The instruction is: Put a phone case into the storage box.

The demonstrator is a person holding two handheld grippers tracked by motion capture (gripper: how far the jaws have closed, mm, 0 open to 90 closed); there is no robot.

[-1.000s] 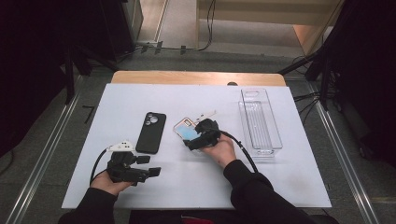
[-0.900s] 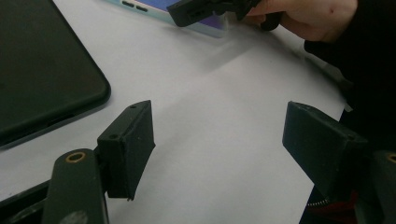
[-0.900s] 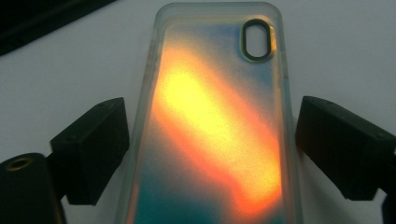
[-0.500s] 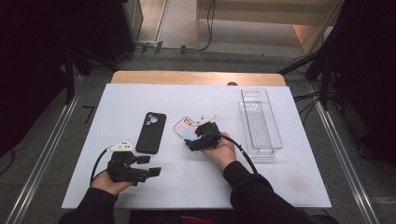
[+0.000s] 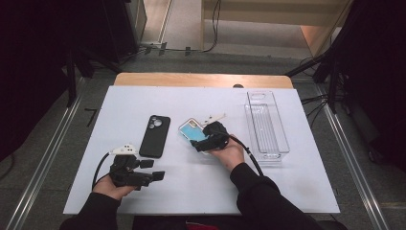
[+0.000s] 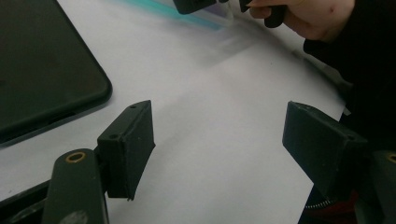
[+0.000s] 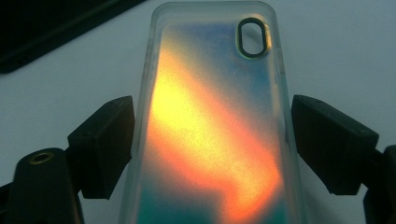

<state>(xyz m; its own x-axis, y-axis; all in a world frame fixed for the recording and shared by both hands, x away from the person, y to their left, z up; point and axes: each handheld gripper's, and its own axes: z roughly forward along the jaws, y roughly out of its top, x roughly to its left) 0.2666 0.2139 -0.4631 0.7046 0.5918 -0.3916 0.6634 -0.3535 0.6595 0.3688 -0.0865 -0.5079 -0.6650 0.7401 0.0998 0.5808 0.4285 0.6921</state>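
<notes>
Overhead, the right gripper (image 5: 203, 142) is seen over a translucent, iridescent phone case (image 5: 190, 130). Alongside, the left gripper (image 6: 219, 140) is held apart, empty. Close up, the right's closing jaws flank the case's edges without clear contact; a skewed pinch could flick it away.

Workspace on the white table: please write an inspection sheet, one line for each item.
Surface: white table, flat, wooden edge at the far side.
Job's things: colourful phone case lies flat between the right gripper's jaws.
Clutter: black phone left of the case; clear bin at the right.
Grippers: right gripper straddles the case, its jaws have just been closing, pads not clearly pressing; left gripper open over bare table.
Cables: one trails from each gripper; more on the floor beyond.
Surroundings: dark stands, metal rails.
</notes>
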